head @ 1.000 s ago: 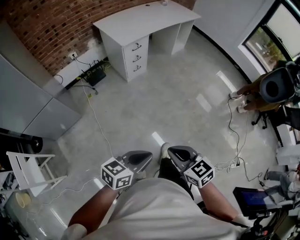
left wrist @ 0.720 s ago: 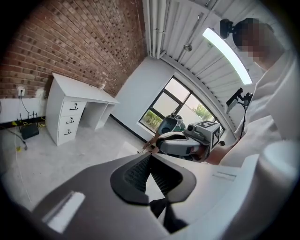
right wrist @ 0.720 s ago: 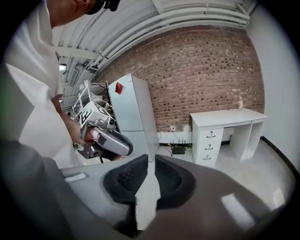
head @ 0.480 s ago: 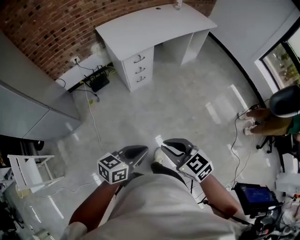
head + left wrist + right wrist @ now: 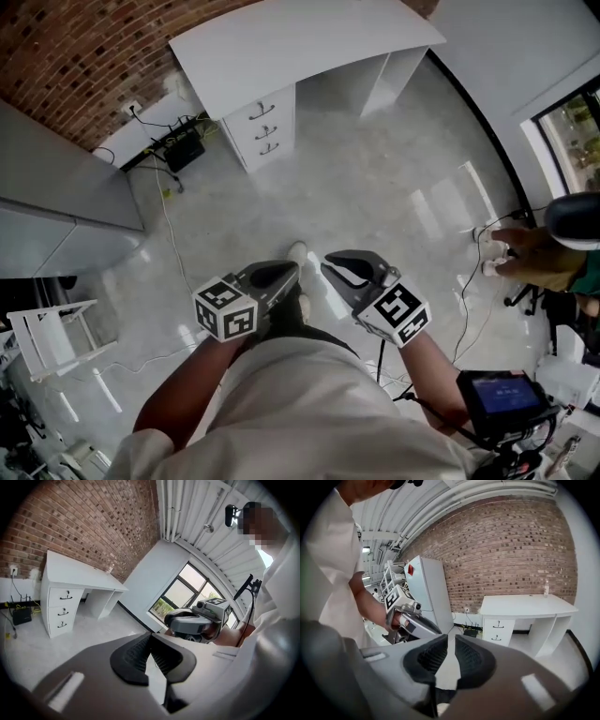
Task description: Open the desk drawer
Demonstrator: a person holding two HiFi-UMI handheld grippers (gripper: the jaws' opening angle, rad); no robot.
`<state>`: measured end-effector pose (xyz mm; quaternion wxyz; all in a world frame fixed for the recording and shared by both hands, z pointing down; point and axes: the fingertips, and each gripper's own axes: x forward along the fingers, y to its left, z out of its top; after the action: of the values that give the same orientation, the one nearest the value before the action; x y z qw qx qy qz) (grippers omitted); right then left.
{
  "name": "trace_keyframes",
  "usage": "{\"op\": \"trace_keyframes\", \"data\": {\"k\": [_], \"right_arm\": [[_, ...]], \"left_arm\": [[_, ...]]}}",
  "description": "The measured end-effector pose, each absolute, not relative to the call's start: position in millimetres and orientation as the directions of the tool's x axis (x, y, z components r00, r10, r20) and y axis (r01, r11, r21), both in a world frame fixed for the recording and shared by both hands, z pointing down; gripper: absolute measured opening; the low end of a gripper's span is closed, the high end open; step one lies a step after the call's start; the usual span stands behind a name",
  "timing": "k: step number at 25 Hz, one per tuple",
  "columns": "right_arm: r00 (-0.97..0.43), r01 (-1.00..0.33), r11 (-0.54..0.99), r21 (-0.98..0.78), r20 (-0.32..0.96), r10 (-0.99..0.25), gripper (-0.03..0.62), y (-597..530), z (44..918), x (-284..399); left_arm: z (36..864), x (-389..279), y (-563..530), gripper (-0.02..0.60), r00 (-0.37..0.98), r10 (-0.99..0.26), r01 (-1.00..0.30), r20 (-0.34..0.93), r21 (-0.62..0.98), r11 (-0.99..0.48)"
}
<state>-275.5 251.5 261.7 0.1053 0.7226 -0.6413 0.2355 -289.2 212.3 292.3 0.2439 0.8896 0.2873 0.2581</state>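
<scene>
A white desk [image 5: 281,42] stands against the brick wall, well ahead of me. Its stack of three drawers [image 5: 262,123] with dark handles is closed. The left gripper view shows the desk [image 5: 79,571] and drawers [image 5: 63,609] at the left. In the right gripper view the drawers [image 5: 498,630] are at the right. My left gripper [image 5: 286,273] is held in front of my body, shut on nothing. Beside it, my right gripper [image 5: 334,263] has its pads almost together with only a thin slit, and it holds nothing. Both are far from the drawers.
A black router [image 5: 183,148] and cables lie by the wall left of the desk. A grey cabinet [image 5: 56,211] stands at the left, a white rack [image 5: 47,337] below it. A seated person [image 5: 553,248] and floor cables [image 5: 469,319] are at the right. A small bottle [image 5: 545,588] stands on the desk.
I have walked closer to the desk, which sits higher and larger in the head view. Both grippers keep their place in front of my body, jaws unchanged.
</scene>
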Motion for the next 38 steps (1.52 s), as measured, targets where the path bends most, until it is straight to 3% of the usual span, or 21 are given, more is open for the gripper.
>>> {"op": "trace_keyframes", "data": {"k": [9, 18, 26, 31, 38], "right_arm": [[0.033, -0.982, -0.128, -0.141, 0.538, -0.842, 0.035, 225, 272, -133], [-0.12, -0.989, 0.042, -0.143, 0.599, -0.792, 0.036, 167, 264, -6], [-0.372, -0.92, 0.361, -0.156, 0.642, -0.67, 0.035, 102, 291, 39], [-0.551, -0.762, 0.627, -0.163, 0.671, -0.496, 0.035, 70, 307, 100], [-0.616, -0.628, 0.743, -0.232, 0.732, -0.292, 0.036, 65, 344, 131]], "left_arm": [[338, -133, 181, 0.008, 0.752, 0.614, 0.287, 0.241, 0.719, -0.633], [370, 10, 110, 0.009, 0.861, 0.464, 0.125, 0.206, 0.8, -0.587], [428, 57, 45, 0.032, 0.957, 0.224, -0.071, 0.184, 0.897, -0.436], [482, 109, 2, 0.032, 0.972, -0.081, -0.235, 0.221, 0.918, -0.321], [533, 144, -35, 0.043, 0.939, -0.325, -0.162, 0.117, 0.98, -0.115]]}}
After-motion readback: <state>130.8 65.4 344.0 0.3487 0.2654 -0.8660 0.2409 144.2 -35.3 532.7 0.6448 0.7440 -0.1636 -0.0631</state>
